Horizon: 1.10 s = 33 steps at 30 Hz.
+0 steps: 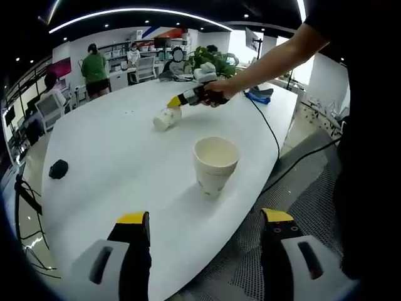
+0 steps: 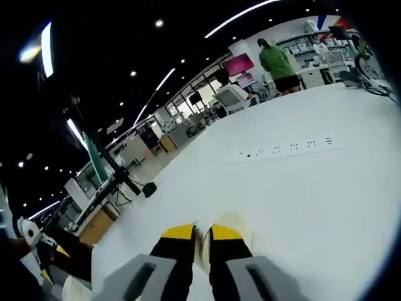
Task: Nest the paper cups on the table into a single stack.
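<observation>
Open-plan office: long white table (image 1: 125, 150), desks, monitors (image 2: 237, 64), ceiling strip lights.

In the left gripper view we saw our left gripper (image 1: 203, 226) low in the foreground, its yellow-tipped jaws spread wide with nothing between them. Ahead of it an upright paper cup (image 1: 215, 164) stood near the edge of the white table (image 1: 113, 150). Farther off, our right gripper (image 1: 176, 102) held a second paper cup (image 1: 166, 118) tilted on its side, just above the table. A small black object (image 1: 57, 168) lay at the table's left side.
</observation>
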Available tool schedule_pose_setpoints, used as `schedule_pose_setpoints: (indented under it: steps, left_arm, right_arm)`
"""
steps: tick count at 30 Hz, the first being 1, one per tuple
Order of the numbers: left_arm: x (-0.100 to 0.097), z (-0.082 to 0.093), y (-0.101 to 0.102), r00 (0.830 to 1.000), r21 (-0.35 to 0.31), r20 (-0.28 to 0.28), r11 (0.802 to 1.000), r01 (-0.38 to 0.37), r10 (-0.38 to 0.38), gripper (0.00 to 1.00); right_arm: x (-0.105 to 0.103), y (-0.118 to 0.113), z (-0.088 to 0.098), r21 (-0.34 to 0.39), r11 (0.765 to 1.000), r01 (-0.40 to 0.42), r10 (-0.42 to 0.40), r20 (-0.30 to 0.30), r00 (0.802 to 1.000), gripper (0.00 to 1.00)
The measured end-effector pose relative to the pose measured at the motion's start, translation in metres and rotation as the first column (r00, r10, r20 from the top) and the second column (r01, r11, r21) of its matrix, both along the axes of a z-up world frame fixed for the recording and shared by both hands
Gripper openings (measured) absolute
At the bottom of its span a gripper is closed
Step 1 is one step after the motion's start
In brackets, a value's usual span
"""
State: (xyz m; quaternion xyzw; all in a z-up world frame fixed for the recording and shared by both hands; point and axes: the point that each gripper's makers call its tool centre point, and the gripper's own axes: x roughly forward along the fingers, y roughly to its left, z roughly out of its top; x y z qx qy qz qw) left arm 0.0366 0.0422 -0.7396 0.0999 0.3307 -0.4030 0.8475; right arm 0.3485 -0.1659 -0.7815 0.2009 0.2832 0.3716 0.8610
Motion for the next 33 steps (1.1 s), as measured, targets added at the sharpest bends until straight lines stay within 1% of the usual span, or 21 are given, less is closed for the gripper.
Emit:
schedule_pose_setpoints:
  steps: [2, 7, 11, 14, 20, 23, 29, 33]
  left_arm:
    - [0.001, 0.001, 0.000, 1.000, -0.001, 0.003, 1.000, 0.001, -0.001, 0.70]
    - [0.002, 0.003, 0.000, 1.000, -0.002, 0.015, 1.000, 0.004, -0.004, 0.69]
    - [0.003, 0.005, -0.001, 1.000, -0.008, 0.025, 1.000, 0.005, -0.005, 0.70]
    - [0.005, 0.007, -0.001, 0.999, -0.014, 0.036, 1.000, 0.006, -0.005, 0.70]
    - [0.008, 0.011, -0.001, 0.998, -0.030, 0.059, 1.000, 0.000, 0.002, 0.73]
    - [0.010, 0.014, -0.001, 0.997, -0.043, 0.074, 0.999, -0.003, 0.007, 0.74]
    - [0.012, 0.016, -0.005, 0.996, -0.060, 0.092, 0.998, 0.011, -0.006, 0.77]
    - [0.011, 0.018, -0.007, 0.995, -0.073, 0.098, 0.997, 0.023, -0.015, 0.78]
  right_arm:
    - [-0.002, 0.001, 0.002, 0.017, 1.000, -0.001, 0.001, -0.011, 1.000, 0.02]
    - [-0.006, 0.006, 0.012, 0.063, 0.998, -0.014, 0.015, -0.016, 1.000, 0.00]
    - [-0.008, 0.007, 0.016, 0.068, 0.997, -0.023, 0.023, -0.005, 1.000, 0.00]
    - [-0.016, 0.009, 0.025, 0.057, 0.998, -0.028, 0.027, 0.019, 0.999, 0.00]
    - [-0.025, 0.006, 0.041, 0.041, 0.999, -0.033, 0.031, 0.057, 0.998, 0.00]
    - [-0.032, 0.004, 0.049, 0.022, 0.999, -0.041, 0.039, 0.079, 0.996, 0.00]
    - [-0.052, 0.002, 0.068, -0.003, 0.999, -0.053, 0.053, 0.114, 0.992, 0.00]
    - [-0.068, 0.004, 0.084, -0.013, 0.998, -0.065, 0.066, 0.149, 0.987, 0.00]
